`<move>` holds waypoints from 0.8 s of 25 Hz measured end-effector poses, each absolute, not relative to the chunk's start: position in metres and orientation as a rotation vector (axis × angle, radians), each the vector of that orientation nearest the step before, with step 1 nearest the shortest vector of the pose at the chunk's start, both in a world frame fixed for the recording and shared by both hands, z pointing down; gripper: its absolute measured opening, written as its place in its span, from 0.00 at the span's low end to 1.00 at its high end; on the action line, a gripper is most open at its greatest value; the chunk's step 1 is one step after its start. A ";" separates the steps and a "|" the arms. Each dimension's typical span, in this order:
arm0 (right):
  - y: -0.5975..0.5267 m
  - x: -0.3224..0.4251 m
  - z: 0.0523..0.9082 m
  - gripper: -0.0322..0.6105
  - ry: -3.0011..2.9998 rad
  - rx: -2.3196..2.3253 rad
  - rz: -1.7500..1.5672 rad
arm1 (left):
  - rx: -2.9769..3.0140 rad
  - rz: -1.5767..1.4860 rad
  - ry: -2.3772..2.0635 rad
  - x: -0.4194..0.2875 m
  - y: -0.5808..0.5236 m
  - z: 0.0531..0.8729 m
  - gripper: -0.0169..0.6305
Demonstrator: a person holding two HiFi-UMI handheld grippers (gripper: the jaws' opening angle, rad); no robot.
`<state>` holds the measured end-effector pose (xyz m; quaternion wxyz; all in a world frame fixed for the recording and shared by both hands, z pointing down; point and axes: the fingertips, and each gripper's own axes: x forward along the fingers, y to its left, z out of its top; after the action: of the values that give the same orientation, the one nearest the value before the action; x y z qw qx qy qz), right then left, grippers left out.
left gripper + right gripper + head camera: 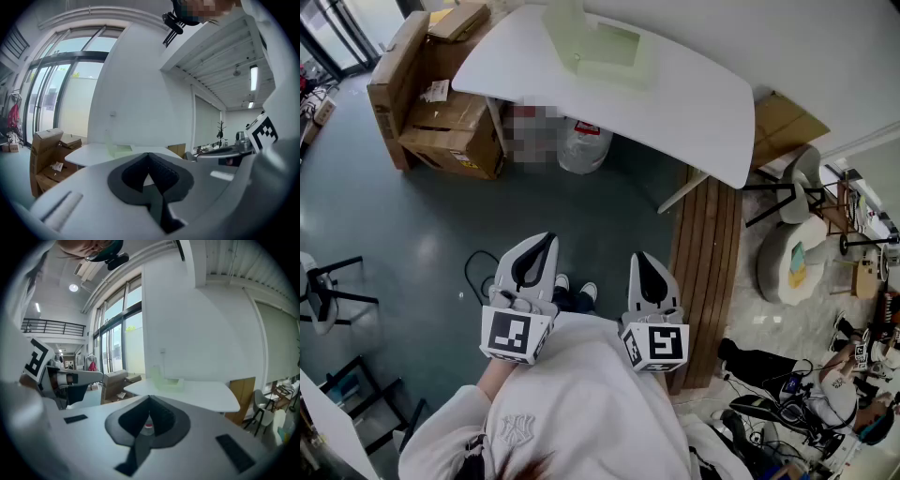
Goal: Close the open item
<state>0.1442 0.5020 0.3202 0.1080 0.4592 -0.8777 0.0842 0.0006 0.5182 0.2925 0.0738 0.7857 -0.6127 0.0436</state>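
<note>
A pale green see-through box (pixel 605 47) stands on the far side of the white table (pixel 694 103), its lid (pixel 565 26) raised upright at the box's left. The same box (pixel 119 150) shows far ahead in the left gripper view, and again as a small box (pixel 165 379) in the right gripper view. My left gripper (pixel 546 240) and right gripper (pixel 639 258) are held close to my body over the floor, well short of the table. Both point toward it. The left gripper (pixel 149 154) has its jaws together at the tip, with nothing between them. The right gripper (pixel 150 398) looks the same.
Cardboard boxes (pixel 431 94) are stacked left of the table. A large water jug (pixel 583 145) sits under it. A strip of wooden slats (pixel 708 272) runs along the floor at right, with pale chairs (pixel 797 253) beyond. A black chair (pixel 323 291) and a cable (pixel 478 272) are at left.
</note>
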 end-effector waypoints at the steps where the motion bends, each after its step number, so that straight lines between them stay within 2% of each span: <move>1: 0.501 0.142 0.320 0.06 -2.584 1.349 0.243 | 2.360 0.129 -1.841 -0.001 0.517 0.293 0.04; 20: 0.510 0.128 0.314 0.06 -2.583 1.341 0.199 | 2.367 0.103 -1.828 -0.014 0.527 0.289 0.04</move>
<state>0.1275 0.5100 0.3142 0.1121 0.4569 -0.8798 0.0677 -0.0142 0.5267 0.2890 0.0743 0.7887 -0.6093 0.0342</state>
